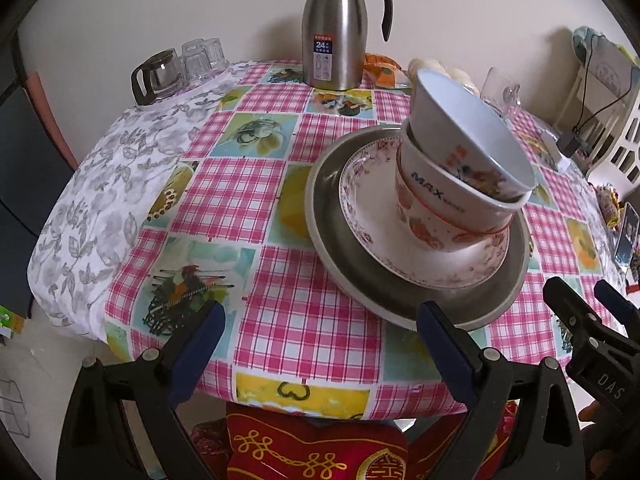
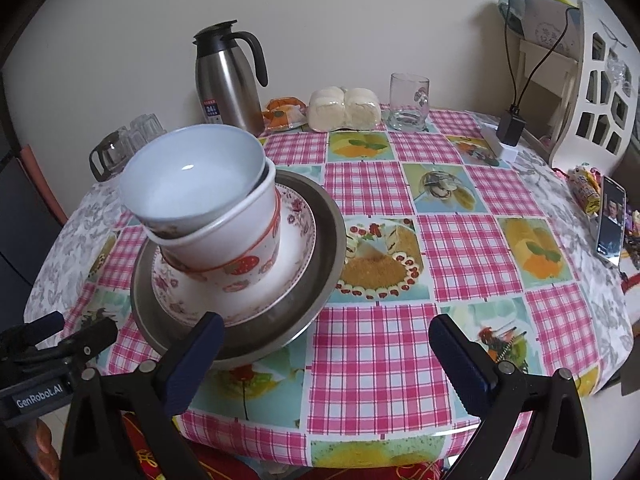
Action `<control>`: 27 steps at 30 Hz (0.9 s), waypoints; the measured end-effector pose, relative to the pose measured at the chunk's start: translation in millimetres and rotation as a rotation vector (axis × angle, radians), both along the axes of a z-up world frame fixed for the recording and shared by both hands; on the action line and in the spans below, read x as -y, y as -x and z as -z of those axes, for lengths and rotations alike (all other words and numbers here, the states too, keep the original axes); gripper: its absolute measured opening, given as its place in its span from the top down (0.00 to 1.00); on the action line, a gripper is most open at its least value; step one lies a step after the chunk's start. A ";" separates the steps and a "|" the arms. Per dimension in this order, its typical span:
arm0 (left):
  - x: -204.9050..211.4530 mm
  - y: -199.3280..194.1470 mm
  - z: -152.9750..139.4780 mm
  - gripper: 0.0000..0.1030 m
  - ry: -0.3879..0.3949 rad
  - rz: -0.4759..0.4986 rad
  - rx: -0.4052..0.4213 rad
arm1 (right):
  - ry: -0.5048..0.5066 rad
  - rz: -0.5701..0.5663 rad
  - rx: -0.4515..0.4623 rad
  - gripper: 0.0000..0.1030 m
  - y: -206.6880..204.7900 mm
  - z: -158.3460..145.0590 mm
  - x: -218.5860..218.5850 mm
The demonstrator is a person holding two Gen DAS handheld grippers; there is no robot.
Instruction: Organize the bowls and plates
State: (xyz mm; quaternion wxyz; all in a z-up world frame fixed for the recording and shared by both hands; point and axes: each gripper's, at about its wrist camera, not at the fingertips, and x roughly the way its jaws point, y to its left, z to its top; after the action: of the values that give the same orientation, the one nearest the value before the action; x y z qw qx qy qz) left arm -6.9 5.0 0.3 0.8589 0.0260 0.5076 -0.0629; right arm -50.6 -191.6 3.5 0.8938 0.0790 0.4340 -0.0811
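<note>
Two bowls (image 2: 200, 208) nested on stacked plates (image 2: 304, 216) — both grippers (image 1: 320, 344) (image 2: 328, 356) wide apart, empty.

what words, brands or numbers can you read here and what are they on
"MAX": side of the white strawberry-print lower bowl; smaller print after it is blurred.
"24": blue label on the stainless steel thermos jug; the rest is too small.
"DAS": black right gripper.
"GenRobot.AI": black left gripper.
Phone screen: nothing readable.
</note>
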 end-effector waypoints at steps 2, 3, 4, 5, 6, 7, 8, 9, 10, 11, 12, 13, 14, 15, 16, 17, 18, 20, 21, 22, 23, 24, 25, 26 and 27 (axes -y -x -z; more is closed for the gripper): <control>-0.7 1.7 0.3 0.06 -0.003 -0.005 0.001 | 0.004 0.001 -0.008 0.00 1.4 1.1 -0.2; -1.2 2.5 0.4 0.06 -0.007 -0.008 0.000 | 0.007 0.000 -0.012 0.00 2.3 1.9 -0.4; -1.5 2.9 0.8 0.06 -0.012 -0.012 -0.003 | 0.008 0.000 -0.014 0.00 3.3 2.3 -0.9; -1.7 3.5 1.4 0.06 -0.020 -0.017 -0.007 | 0.009 -0.001 -0.017 0.00 4.5 2.9 -1.3; -1.7 3.9 2.2 0.06 -0.029 -0.022 -0.011 | 0.011 -0.001 -0.020 0.00 5.4 3.4 -1.8; -1.9 4.2 3.3 0.06 -0.038 -0.027 -0.017 | 0.013 -0.001 -0.022 0.00 6.3 3.8 -1.6; -2.3 4.6 4.1 0.06 -0.039 -0.027 -0.021 | 0.015 -0.002 -0.024 0.00 7.0 4.3 -2.0; -2.9 4.9 4.8 0.06 -0.036 -0.026 -0.025 | 0.016 -0.002 -0.026 0.00 7.9 4.7 -2.4; -3.3 5.7 5.4 0.06 -0.035 -0.025 -0.029 | 0.017 -0.002 -0.027 0.00 8.6 5.0 -2.8; -3.4 5.9 5.8 0.06 -0.035 -0.025 -0.033 | 0.018 -0.002 -0.029 0.00 9.4 5.3 -3.2; -3.4 6.5 6.6 0.06 -0.036 -0.024 -0.038 | 0.020 -0.003 -0.030 0.00 10.2 5.5 -3.6; -3.5 7.0 7.4 0.06 -0.037 -0.024 -0.044 | 0.021 -0.003 -0.031 0.00 10.9 5.7 -3.5; -3.4 6.8 7.9 0.06 -0.039 -0.025 -0.047 | 0.022 -0.004 -0.032 0.00 11.3 5.8 -3.4; -3.6 7.2 8.2 0.06 -0.041 -0.027 -0.050 | 0.024 -0.004 -0.033 0.00 12.3 5.8 -3.9; -4.1 7.6 8.5 0.06 -0.043 -0.030 -0.053 | 0.024 -0.005 -0.034 0.00 13.2 6.1 -3.9; -4.5 7.8 8.8 0.06 -0.041 -0.031 -0.057 | 0.025 -0.005 -0.034 0.00 14.1 6.1 -4.0; -4.8 8.2 8.9 0.06 -0.040 -0.032 -0.061 | 0.026 -0.005 -0.035 0.00 14.8 6.2 -4.1; -4.6 9.1 9.7 0.06 -0.040 -0.032 -0.069 | 0.028 -0.006 -0.037 0.00 17.0 6.6 -4.2; -4.1 9.7 9.8 0.06 -0.043 -0.030 -0.072 | 0.029 -0.006 -0.038 0.00 17.7 6.9 -4.1; -3.1 10.3 9.8 0.06 -0.046 -0.025 -0.073 | 0.029 -0.006 -0.039 0.00 19.3 7.1 -4.1; -2.1 11.3 9.7 0.06 -0.049 -0.021 -0.073 | 0.029 -0.005 -0.038 0.00 19.1 6.9 -4.1; -1.2 12.1 9.4 0.06 -0.052 -0.017 -0.072 | 0.030 -0.005 -0.039 0.00 20.6 7.1 -4.5; 0.2 12.9 9.0 0.06 -0.057 -0.011 -0.070 | 0.030 -0.004 -0.039 0.00 21.8 7.2 -4.4; 0.9 13.4 9.0 0.06 -0.061 -0.009 -0.069 | 0.031 -0.003 -0.039 0.00 22.6 7.2 -4.5; 2.0 13.9 8.8 0.06 -0.065 -0.006 -0.067 | 0.032 -0.003 -0.039 0.00 23.4 7.2 -4.5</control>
State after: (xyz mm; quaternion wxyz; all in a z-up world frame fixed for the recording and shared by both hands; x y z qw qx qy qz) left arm -20.8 3.0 -8.6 0.8403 0.0504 0.5379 -0.0449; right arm -74.0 -187.1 -3.6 0.8864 0.0625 0.4501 -0.0883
